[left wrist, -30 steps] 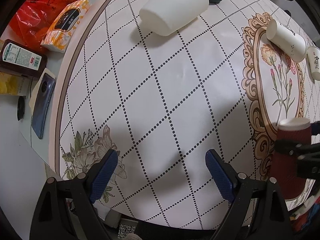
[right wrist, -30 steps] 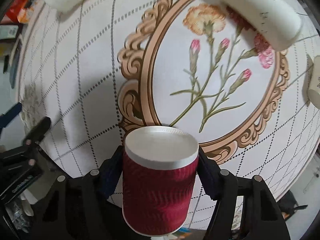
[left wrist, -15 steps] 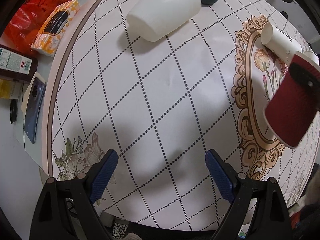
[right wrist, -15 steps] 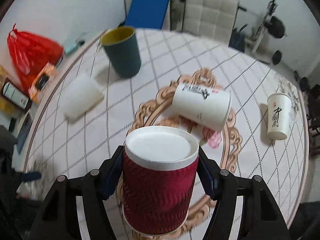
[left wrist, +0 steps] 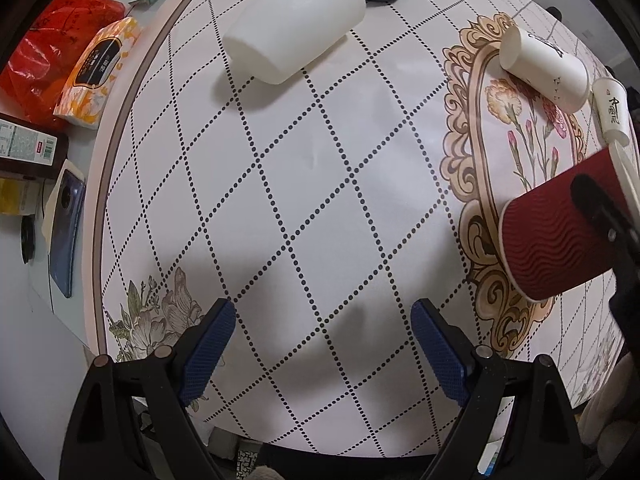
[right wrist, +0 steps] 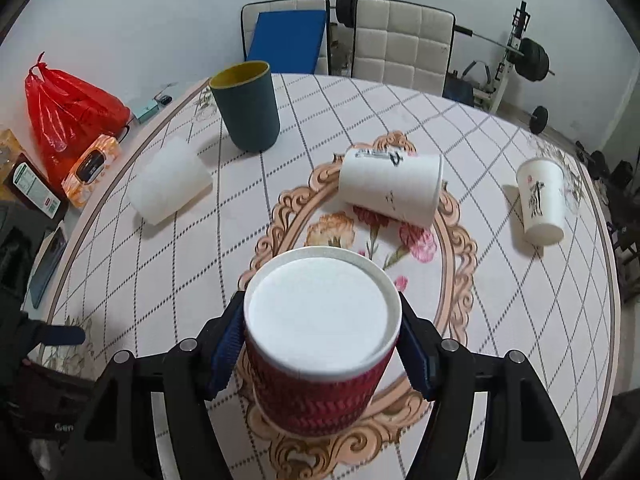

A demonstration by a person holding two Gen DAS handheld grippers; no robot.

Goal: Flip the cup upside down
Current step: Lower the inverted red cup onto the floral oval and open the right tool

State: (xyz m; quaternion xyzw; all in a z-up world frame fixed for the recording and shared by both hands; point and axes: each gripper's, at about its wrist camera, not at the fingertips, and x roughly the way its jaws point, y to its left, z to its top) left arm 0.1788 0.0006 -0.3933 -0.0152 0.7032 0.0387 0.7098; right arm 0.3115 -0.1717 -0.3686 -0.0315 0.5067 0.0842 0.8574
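My right gripper (right wrist: 322, 354) is shut on a red ribbed paper cup (right wrist: 316, 396), whose white base end points forward at the camera. It is held above the oval flower print of the tablecloth (right wrist: 448, 264). In the left wrist view the same red cup (left wrist: 560, 236) hangs tilted at the right edge, off the table. My left gripper (left wrist: 324, 348) is open and empty, above the table's near edge.
A dark teal cup (right wrist: 246, 106) stands upright at the back. A frosted white cup (right wrist: 168, 188), a large white paper cup (right wrist: 390, 186) and a smaller white paper cup (right wrist: 540, 200) lie on their sides. A red bag (right wrist: 68, 116), tissue pack (right wrist: 92, 170) and phone (left wrist: 66, 236) sit left of the table.
My right gripper has kept turning with the red cup, so its view swung from the tabletop up to the room. In the left wrist view the cup moved lower and tilted further.
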